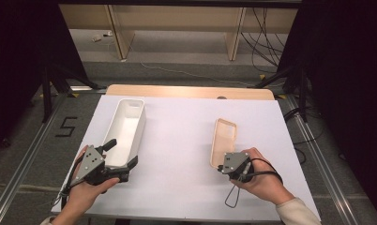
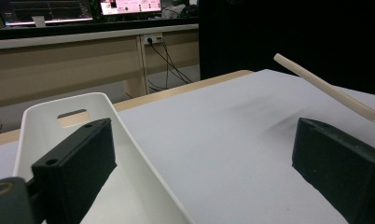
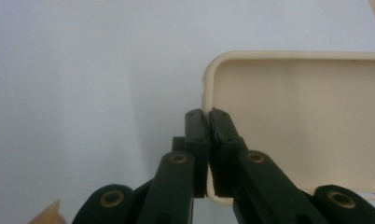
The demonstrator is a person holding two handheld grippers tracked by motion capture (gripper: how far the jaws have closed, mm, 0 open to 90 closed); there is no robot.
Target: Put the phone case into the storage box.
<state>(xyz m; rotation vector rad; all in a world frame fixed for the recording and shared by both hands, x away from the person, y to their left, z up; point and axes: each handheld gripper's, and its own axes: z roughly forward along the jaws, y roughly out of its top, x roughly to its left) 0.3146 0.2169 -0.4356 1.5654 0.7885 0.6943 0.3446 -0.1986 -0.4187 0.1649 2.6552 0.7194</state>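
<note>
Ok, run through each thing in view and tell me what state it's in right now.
Long white plastic bin: upright on the table, open-topped, nothing inside.
Beige phone case: gripped by its rim, far end tilted up off the table.
Left gripper: open, one jaw inside the bin, one outside.
Right gripper: shut on the case's rim.

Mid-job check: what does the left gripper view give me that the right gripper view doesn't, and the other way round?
Left gripper view alone: the open left gripper straddling the long wall of the white bin, one jaw inside, plus desks and monitors behind. Right gripper view alone: the right gripper shut on the rim of the beige phone case, near a corner. Both: the case, seen tilted from the left, and the white table surface.
</note>
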